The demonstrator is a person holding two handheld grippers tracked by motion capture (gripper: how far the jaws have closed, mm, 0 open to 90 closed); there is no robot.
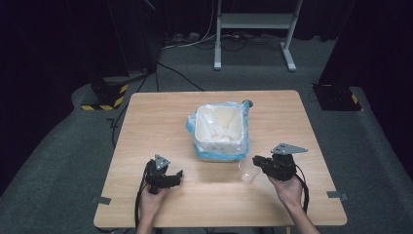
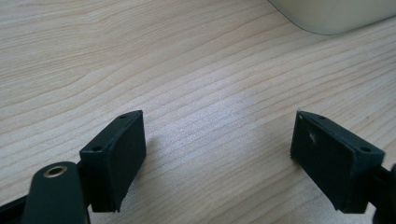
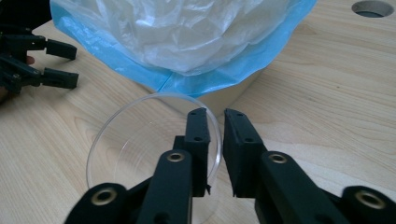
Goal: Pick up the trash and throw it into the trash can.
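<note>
One bin [image 1: 219, 127], one bag [image 1: 242, 146], one cup [image 1: 248, 173] and two grippers [image 1: 165, 179] [image 1: 265, 165] are counted on one table [image 1: 146, 126].

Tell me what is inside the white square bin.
The white square bin holds a translucent plastic liner bag with a blue edge folded over its rim. The crumpled liner hides the bin's bottom, so any contents cannot be seen.

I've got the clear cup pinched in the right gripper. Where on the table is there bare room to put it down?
Bare wood lies left of the lined bin out to the table edge, right of it, and along the near edge between the left gripper and right gripper. It is tight where the clear cup sits just before the bin's bag.
</note>
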